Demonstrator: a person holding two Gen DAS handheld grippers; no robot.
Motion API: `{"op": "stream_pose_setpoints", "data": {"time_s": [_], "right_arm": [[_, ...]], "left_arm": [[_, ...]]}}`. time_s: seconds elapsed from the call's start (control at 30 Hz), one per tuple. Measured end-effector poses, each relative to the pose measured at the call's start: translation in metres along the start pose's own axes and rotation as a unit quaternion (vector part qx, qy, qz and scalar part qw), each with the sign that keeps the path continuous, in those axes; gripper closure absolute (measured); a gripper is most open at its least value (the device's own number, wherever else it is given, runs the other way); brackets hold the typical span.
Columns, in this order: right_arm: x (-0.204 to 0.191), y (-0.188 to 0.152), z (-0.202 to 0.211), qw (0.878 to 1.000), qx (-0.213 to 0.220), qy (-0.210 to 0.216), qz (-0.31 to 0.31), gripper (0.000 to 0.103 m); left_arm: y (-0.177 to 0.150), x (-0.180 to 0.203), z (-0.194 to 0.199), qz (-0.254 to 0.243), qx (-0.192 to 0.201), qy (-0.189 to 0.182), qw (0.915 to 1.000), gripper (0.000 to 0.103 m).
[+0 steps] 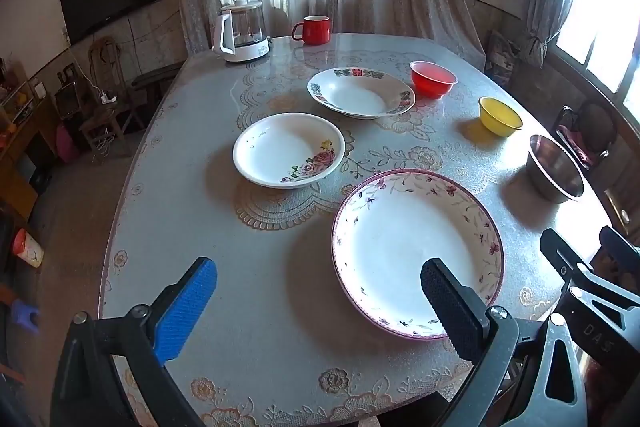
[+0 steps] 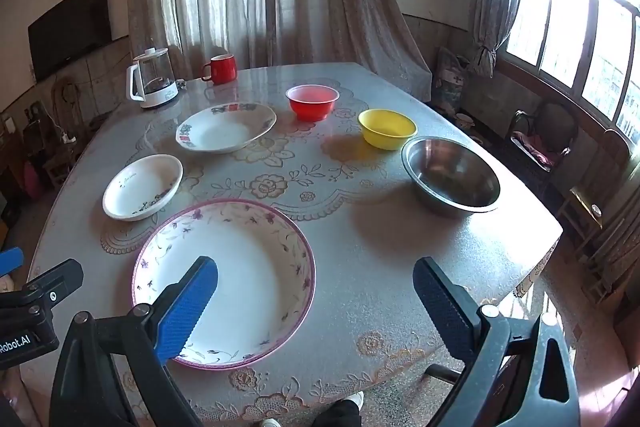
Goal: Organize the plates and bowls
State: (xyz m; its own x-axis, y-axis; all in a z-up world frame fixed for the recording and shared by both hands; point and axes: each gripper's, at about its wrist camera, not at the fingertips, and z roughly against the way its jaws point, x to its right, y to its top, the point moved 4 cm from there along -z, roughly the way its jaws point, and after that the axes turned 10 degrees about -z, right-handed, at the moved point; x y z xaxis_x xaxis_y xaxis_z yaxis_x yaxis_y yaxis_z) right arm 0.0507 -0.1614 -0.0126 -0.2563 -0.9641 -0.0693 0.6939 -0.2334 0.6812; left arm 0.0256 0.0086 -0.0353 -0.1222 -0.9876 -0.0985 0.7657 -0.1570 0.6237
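Both the left gripper [image 1: 320, 303] and right gripper [image 2: 316, 303] are wide apart, holding nothing. The big white plate with a pink flower rim [image 1: 404, 239] sits on the grey table [image 1: 256, 259], nearest them. The shiny metal bowl [image 2: 452, 175] sits farther right.

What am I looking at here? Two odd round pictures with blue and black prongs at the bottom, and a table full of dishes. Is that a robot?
No robot arm: a person holds a two-finger gripper in each hand, each with a wide-angle camera looking along its fingers. One picture is from the left gripper, the other from the right gripper. Both are open and hold nothing. On the table lie three plates: a purple-rimmed plate, a rose plate and a patterned plate. There are also a red bowl, a yellow bowl, a steel bowl, a red mug and a kettle.
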Motion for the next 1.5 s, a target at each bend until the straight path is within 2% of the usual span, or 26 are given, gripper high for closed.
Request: {"op": "stream_pose_setpoints", "data": {"time_s": [1.5], "right_arm": [[-0.014,-0.009,-0.001,1.000,-0.006,-0.008,0.008,0.003]], "left_arm": [[-0.004,-0.010,-0.007,-0.004,-0.006,-0.011,0.9999,0.000]]}}
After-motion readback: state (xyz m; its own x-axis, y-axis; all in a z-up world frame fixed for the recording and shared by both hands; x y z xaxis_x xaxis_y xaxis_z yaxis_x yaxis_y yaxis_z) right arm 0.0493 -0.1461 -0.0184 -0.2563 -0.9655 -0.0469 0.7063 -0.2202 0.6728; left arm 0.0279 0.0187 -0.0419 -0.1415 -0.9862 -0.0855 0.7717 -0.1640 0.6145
